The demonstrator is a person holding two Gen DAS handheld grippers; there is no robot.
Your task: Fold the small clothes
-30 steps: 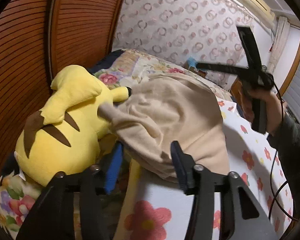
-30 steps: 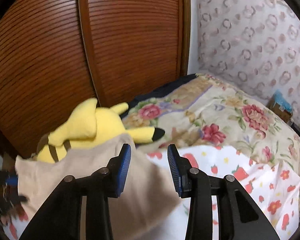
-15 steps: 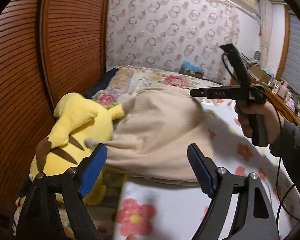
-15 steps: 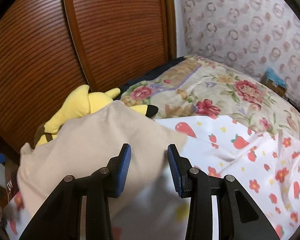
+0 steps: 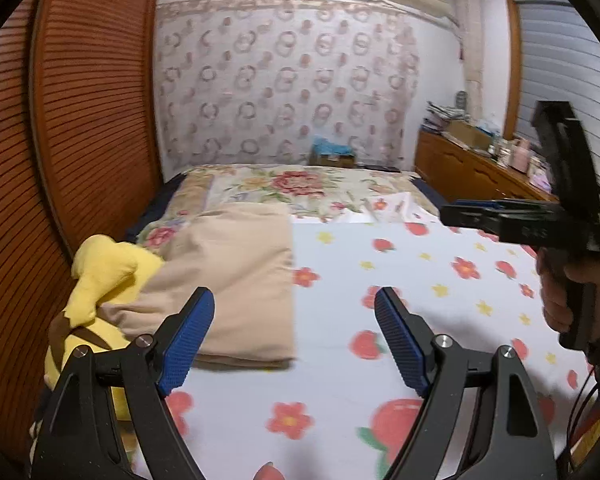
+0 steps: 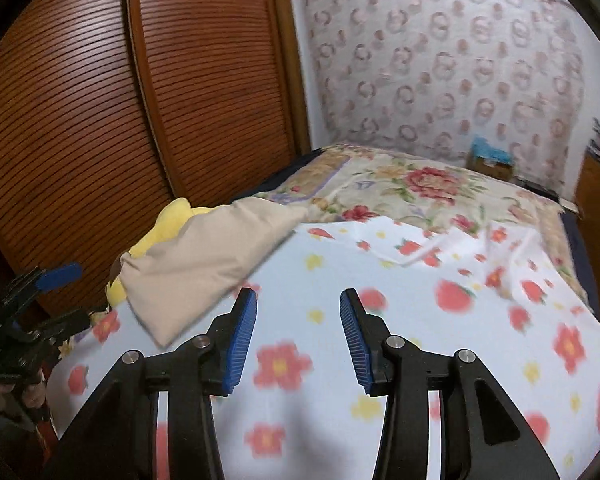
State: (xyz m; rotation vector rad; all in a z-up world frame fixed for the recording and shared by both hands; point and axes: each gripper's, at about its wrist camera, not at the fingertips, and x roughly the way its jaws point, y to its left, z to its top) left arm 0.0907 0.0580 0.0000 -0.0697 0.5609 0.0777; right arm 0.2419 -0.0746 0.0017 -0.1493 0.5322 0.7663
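A folded beige garment (image 5: 236, 276) lies on the left side of the bed, partly resting on a yellow plush toy (image 5: 100, 276). It also shows in the right wrist view (image 6: 204, 260). My left gripper (image 5: 296, 336) is open and empty, just above the flowered sheet to the right of the garment's near edge. My right gripper (image 6: 298, 336) is open and empty over the flowered sheet, right of the garment. The right gripper also shows from the side in the left wrist view (image 5: 500, 216).
The white flowered sheet (image 5: 420, 280) covers the near bed, a floral quilt (image 5: 300, 184) the far part. A wooden slatted wardrobe (image 6: 140, 100) stands at the left. A wooden dresser (image 5: 472, 172) with clutter stands at the right. A small box (image 6: 492, 160) sits at the bed's head.
The left gripper let go of the beige garment, opened wide and drew back to the right. The garment now lies folded flat. The right gripper pulled back from it over the sheet.
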